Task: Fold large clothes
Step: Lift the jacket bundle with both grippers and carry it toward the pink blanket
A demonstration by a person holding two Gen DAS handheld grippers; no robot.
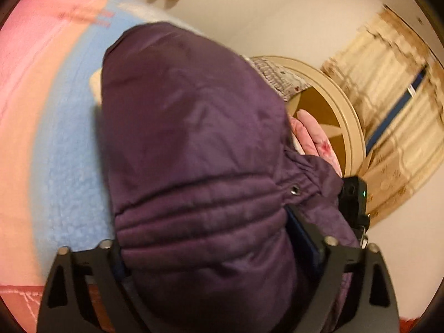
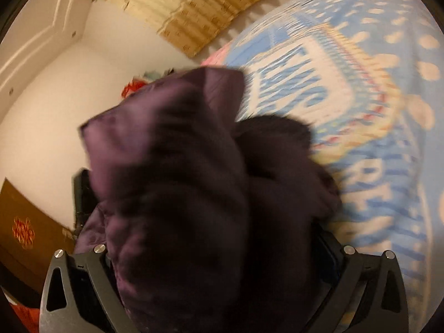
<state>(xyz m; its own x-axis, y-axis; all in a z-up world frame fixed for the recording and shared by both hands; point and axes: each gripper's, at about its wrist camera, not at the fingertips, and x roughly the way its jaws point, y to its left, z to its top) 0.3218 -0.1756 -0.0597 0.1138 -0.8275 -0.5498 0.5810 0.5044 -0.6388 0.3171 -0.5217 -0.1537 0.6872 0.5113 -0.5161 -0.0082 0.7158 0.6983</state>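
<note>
left gripper (image 1: 219, 249) jaws spread wide with purple jacket (image 1: 194, 144) bulk filling the gap, right gripper (image 2: 222, 255) likewise spread, jacket bunched between, pad contact unclear, jacket edge over blue blanket (image 2: 374, 111), bare wall (image 2: 55, 111) beyond

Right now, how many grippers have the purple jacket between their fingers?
2. The purple jacket bulges between the left gripper fingers, and another bunch fills the right gripper. Fabric hides the pads, so any grip is unclear.
</note>
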